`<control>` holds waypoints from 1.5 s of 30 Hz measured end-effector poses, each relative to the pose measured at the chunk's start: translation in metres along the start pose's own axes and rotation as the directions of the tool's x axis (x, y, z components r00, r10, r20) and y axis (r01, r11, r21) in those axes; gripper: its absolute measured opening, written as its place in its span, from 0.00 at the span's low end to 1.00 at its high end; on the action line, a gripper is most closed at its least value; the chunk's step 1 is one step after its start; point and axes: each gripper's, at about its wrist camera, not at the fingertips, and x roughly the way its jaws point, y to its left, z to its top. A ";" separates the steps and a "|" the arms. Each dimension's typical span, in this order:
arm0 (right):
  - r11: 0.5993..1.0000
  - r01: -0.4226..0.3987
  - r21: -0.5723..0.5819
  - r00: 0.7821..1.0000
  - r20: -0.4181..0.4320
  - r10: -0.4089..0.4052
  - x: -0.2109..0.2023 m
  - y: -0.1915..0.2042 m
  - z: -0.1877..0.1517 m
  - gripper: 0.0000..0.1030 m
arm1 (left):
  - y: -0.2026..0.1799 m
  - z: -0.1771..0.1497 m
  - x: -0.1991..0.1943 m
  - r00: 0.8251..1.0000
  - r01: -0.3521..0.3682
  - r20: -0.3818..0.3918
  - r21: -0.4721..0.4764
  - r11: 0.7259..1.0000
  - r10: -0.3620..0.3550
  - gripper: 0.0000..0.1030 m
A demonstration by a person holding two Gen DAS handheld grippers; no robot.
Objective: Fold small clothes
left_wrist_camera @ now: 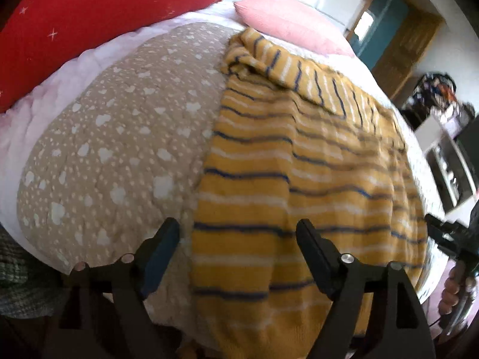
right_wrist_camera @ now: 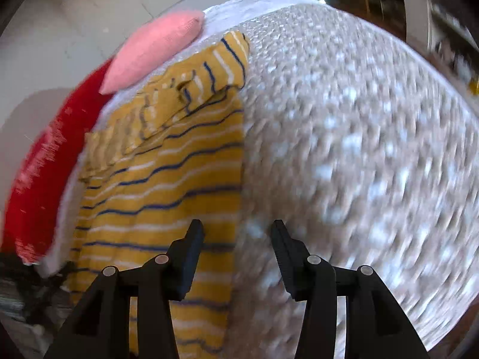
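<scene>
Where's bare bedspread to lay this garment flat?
Free: beige dotted bedspread right of the striped yellow garment, and left of it below the red pillow. Crowded: far end, by the pink pillow.

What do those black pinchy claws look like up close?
Both are matte black plastic. The left gripper has two wedge-shaped fingers on angular triangular arms with small round silver rivets, and one finger has a bluish inner pad. The right gripper has the same shape and rivets. No cables, markings or sleeves show.
</scene>
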 end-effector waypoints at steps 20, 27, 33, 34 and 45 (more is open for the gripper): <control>0.873 -0.433 0.224 0.889 -0.057 0.455 0.017 0.014 -0.093 0.53 | -0.003 -0.032 -0.013 0.969 0.236 -0.056 -0.098 0.967 -0.242 0.50; 0.945 -0.305 0.121 0.943 -0.097 0.317 0.006 0.031 -0.082 0.14 | 0.007 -0.028 -0.028 0.988 0.132 -0.065 -0.135 0.982 -0.142 0.09; 0.932 -0.357 0.062 0.927 -0.099 0.362 -0.024 0.033 -0.088 0.12 | -0.010 -0.041 -0.066 0.991 0.133 -0.019 -0.062 0.989 -0.135 0.09; 0.931 -0.363 0.050 0.925 -0.100 0.366 -0.031 0.031 -0.091 0.11 | -0.011 -0.042 -0.069 0.991 0.135 -0.018 -0.058 0.989 -0.136 0.09; 0.921 -0.385 0.061 0.908 -0.155 0.390 -0.035 0.021 -0.120 0.12 | -0.002 -0.042 -0.072 0.993 0.109 -0.031 -0.058 0.992 -0.111 0.09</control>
